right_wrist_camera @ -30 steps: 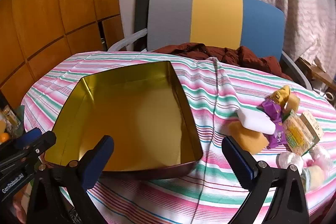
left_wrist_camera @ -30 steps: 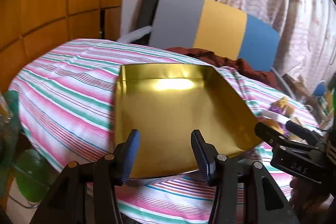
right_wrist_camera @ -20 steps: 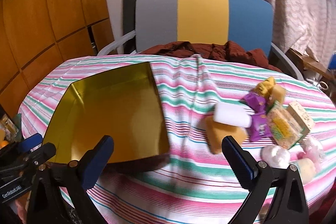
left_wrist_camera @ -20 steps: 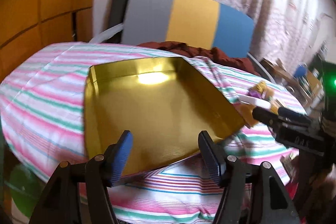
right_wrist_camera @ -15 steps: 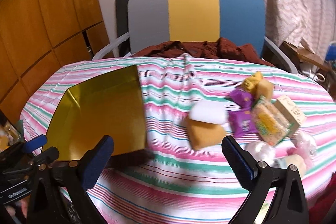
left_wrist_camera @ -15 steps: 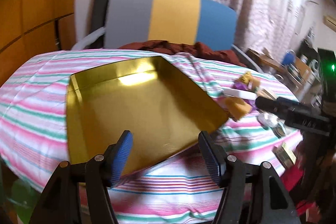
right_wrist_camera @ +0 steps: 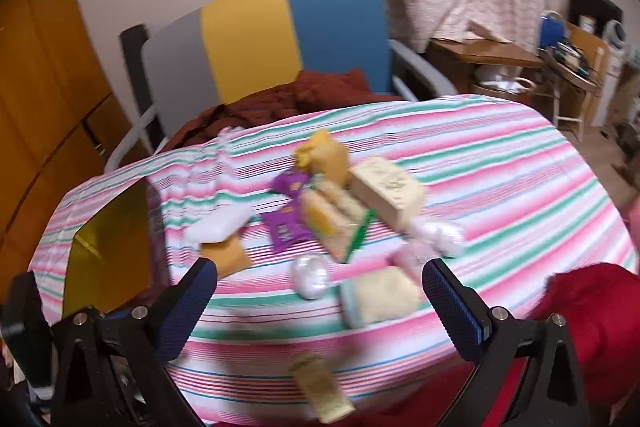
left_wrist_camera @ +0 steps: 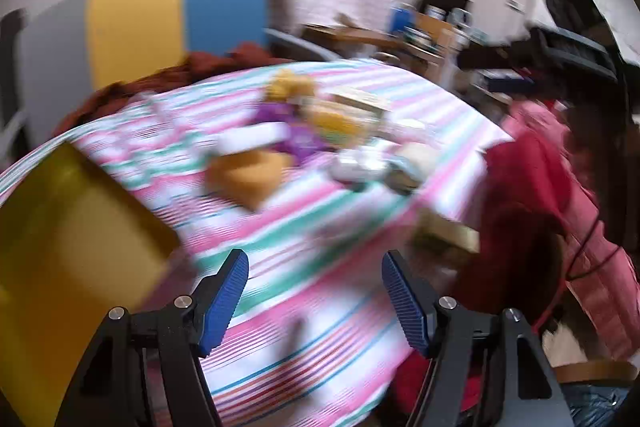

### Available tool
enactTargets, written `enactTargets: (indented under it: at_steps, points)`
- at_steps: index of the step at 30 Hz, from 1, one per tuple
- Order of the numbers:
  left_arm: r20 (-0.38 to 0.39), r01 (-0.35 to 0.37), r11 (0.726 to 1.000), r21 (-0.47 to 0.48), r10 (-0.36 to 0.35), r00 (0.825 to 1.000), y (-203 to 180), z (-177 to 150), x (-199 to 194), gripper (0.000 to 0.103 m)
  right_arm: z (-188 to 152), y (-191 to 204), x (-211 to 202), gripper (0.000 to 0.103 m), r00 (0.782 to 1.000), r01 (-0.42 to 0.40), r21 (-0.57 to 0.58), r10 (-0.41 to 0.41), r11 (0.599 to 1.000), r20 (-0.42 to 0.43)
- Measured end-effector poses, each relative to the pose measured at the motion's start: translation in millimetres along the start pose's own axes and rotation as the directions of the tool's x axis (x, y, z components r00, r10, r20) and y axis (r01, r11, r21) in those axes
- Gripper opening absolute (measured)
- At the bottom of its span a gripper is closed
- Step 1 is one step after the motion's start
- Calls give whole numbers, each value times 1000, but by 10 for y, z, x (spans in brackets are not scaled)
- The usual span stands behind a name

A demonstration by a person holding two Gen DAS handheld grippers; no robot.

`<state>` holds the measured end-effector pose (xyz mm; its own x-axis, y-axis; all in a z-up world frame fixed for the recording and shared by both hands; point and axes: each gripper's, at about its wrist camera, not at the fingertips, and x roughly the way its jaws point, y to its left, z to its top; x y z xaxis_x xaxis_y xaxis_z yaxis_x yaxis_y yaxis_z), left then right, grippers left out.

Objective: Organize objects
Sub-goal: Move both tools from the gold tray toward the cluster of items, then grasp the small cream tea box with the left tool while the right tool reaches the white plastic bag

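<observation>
A gold tin tray lies at the left of the striped tablecloth. A heap of small items sits mid-table: an orange sponge, a white bar, purple packets, a beige box, white wrapped rounds, a pale pad. A small tan packet lies near the front edge. My left gripper is open over bare cloth. My right gripper is open, near side of the heap. Both views are blurred.
A chair with grey, yellow and blue back stands behind the table, a dark red cloth on its seat. A person's red garment is at the right edge. Cluttered wooden furniture fills the far right.
Both grippers swung right, away from the gold tray toward the heap of items. The tray slid to the left edge of both views. Both stayed open.
</observation>
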<state>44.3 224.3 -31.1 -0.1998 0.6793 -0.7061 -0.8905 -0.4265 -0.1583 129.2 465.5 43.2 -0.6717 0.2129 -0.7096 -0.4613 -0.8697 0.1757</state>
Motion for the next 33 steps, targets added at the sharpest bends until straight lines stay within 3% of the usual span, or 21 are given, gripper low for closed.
enactTargets:
  at_steps: [2,4,9,20,22,25,28,33]
  points:
    - [-31,77,995,66,-75,997,-238,66,178,71,-11,-111,-18,103,1000,20,24,-20,1000,-2]
    - [-59,132,983,125,-126,990,-446,96,321,81,-20,-181,-6,103,1000,27,41,-27,999,-7]
    - [-120,209,951,229,-186,975,-808,167,609,84,-30,-264,19,103,1000,30,58,-30,998,-10]
    - [-233,285,934,216,-234,944,-1009,154,1168,86,-39,-428,126,103,998,54,86,-51,995,-34]
    - [-245,297,938,179,-250,937,-969,128,1214,81,-35,-459,171,103,997,64,94,-60,994,-50]
    - [-215,288,948,133,-256,942,-814,137,1156,77,-37,-490,242,103,995,73,102,-65,992,-75]
    - [-175,250,964,92,-231,957,-623,117,1009,77,-45,-514,412,103,984,109,100,-93,989,-154]
    - [-134,172,985,6,-170,976,-261,11,795,77,-68,-395,803,103,938,122,14,-111,992,-329]
